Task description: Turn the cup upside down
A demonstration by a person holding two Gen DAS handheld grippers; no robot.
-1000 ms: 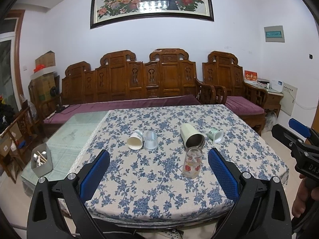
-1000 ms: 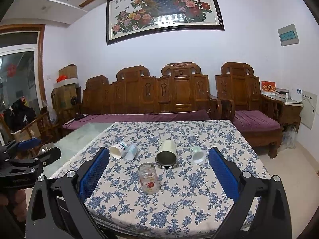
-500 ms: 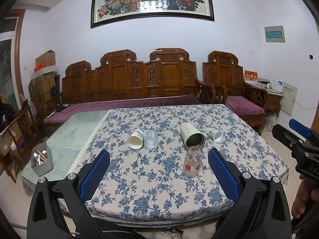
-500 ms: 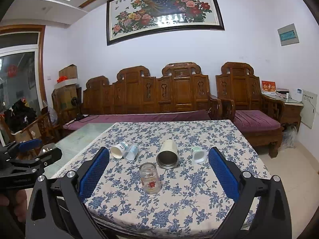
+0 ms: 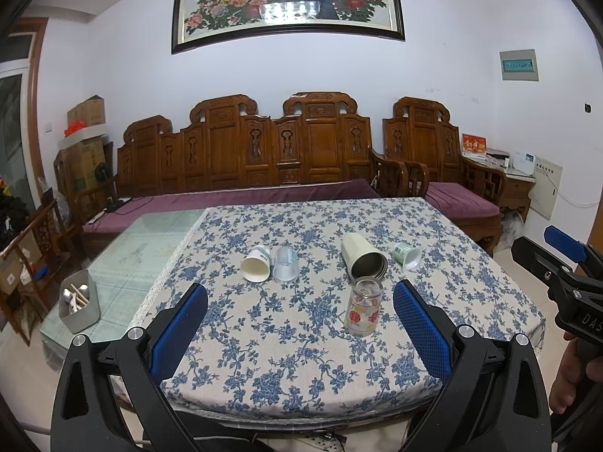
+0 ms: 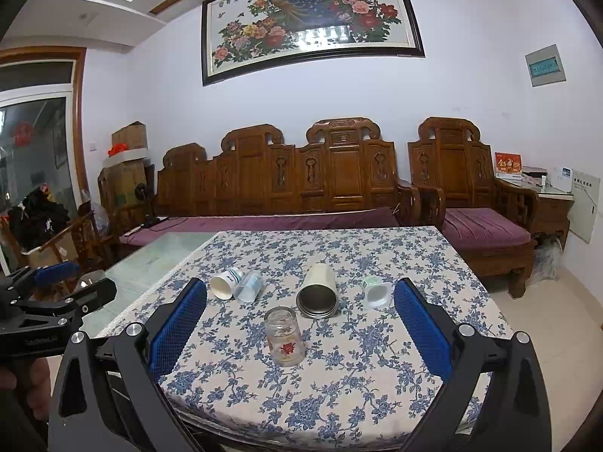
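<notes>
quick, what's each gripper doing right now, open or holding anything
Left gripper: open, holding nothing, short of the glass cup.
Right gripper: open, holding nothing, cup in the gap ahead.

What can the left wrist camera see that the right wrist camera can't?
Only the left wrist view shows the grey utensil bin on the glass table, and the right gripper at its edge.

Only the right wrist view shows the window and the left gripper.

Both show the upright glass cup with red flowers standing on the tablecloth, the steel tumbler lying on its side behind it, three small tipped-over cups, the wooden bench and the peacock painting.
</notes>
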